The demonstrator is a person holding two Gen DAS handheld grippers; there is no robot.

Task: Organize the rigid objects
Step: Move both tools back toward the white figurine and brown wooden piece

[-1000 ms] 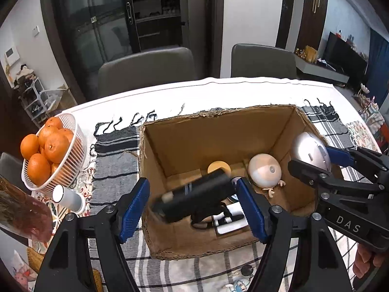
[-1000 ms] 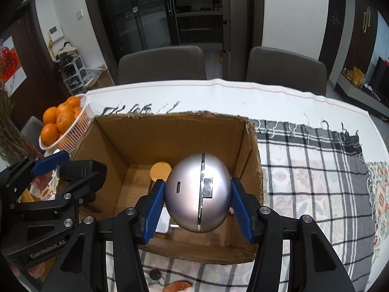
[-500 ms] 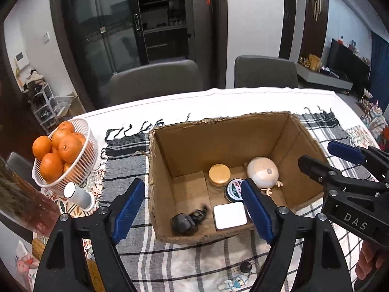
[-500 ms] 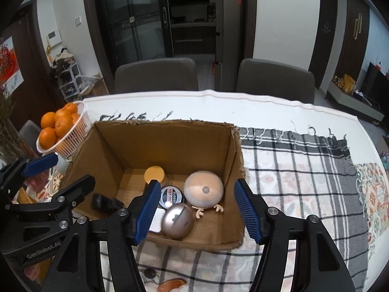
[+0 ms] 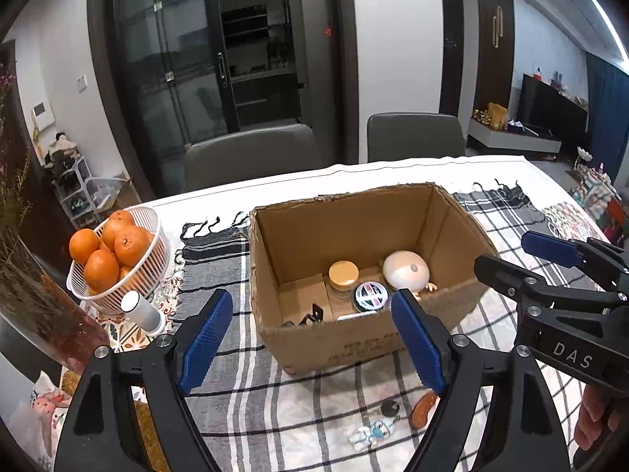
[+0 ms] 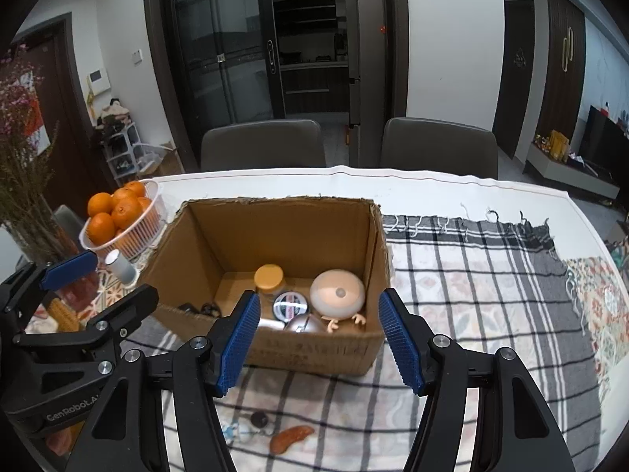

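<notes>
An open cardboard box [image 5: 452,220] [image 6: 377,259] stands on the plaid cloth. Inside it lie a jar with a yellow lid [image 5: 343,273] [image 6: 268,276], a round tin [image 5: 370,294] [image 6: 290,303], a white round toy [image 5: 405,269] [image 6: 337,293], a silver egg-shaped object [image 6: 302,324] and a black object [image 5: 310,314] [image 6: 204,308]. My left gripper [image 5: 314,346] is open and empty, held in front of the box. My right gripper [image 6: 318,348] is open and empty, also in front of the box; it shows in the left wrist view [image 5: 523,259] too.
A white basket of oranges [image 5: 114,251] [image 6: 118,216] and a small white cylinder [image 5: 141,308] [image 6: 120,265] stand left of the box. A keychain figure [image 5: 373,430] and an orange-brown piece [image 5: 422,413] [image 6: 291,434] lie on the cloth near me. Two chairs stand behind the table.
The left gripper let the black object fall into the box and the right gripper dropped the silver egg in. Both grippers opened and pulled back and up from the box.
</notes>
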